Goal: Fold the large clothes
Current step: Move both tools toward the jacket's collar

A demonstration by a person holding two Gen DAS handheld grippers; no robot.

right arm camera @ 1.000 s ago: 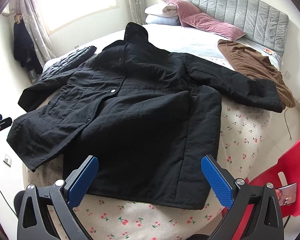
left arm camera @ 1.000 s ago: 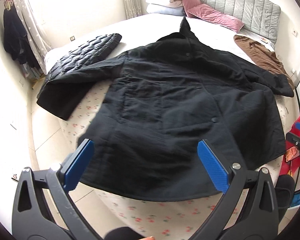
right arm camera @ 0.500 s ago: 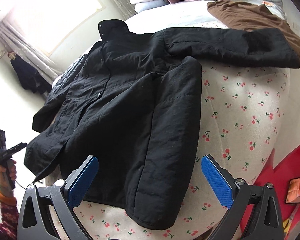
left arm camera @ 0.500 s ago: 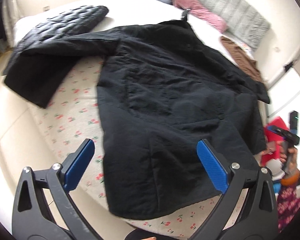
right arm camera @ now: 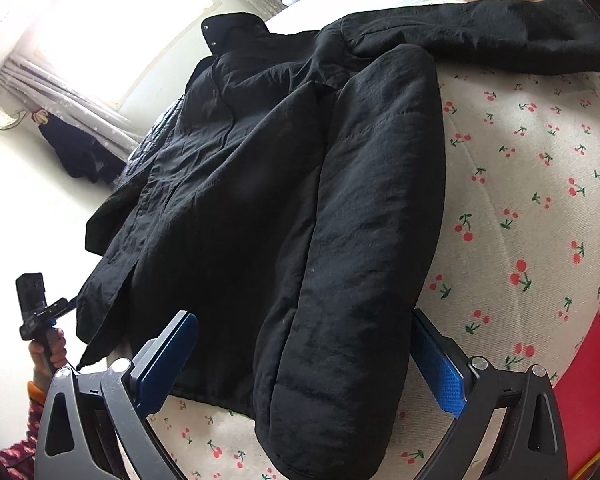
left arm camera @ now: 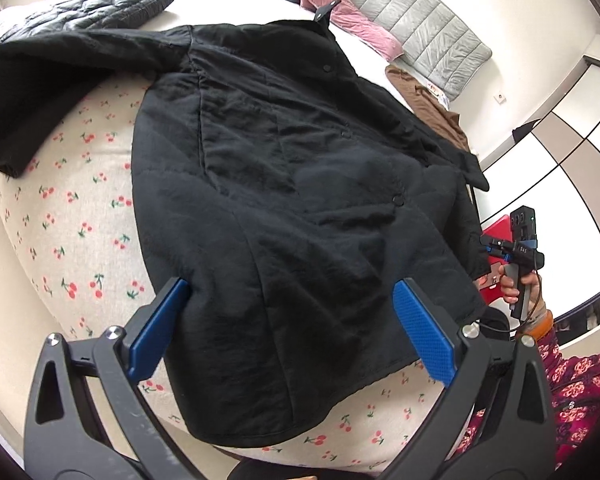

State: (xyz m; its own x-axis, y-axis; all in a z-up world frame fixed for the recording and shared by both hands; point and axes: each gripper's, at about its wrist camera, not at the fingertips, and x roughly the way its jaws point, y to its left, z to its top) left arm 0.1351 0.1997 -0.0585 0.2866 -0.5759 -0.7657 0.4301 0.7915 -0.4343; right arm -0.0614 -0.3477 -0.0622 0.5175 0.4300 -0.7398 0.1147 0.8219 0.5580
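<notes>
A large black padded coat (left arm camera: 292, 184) lies spread face up on a bed with a cherry-print cover (left arm camera: 72, 232), collar toward the headboard and sleeves out to both sides. My left gripper (left arm camera: 288, 320) is open, its blue pads straddling the coat's left hem corner. The right wrist view shows the coat (right arm camera: 300, 200) from its right side. My right gripper (right arm camera: 304, 356) is open, jaws on either side of the coat's right hem corner. Each gripper also appears in the other's view, the right gripper at the left view's right edge (left arm camera: 516, 256) and the left gripper low on the right view's left side (right arm camera: 40, 308).
A black quilted jacket (left arm camera: 88, 8) lies at the far left of the bed. A brown garment (left arm camera: 428, 108) lies near the grey headboard (left arm camera: 420, 28) with pink pillows (left arm camera: 340, 12). A red chair (right arm camera: 596, 400) stands beside the bed at right. Dark clothes hang by the window (right arm camera: 76, 152).
Both grippers have come down and forward toward the coat's hem, each shifting outward to its own corner. The jaws have stayed open.
</notes>
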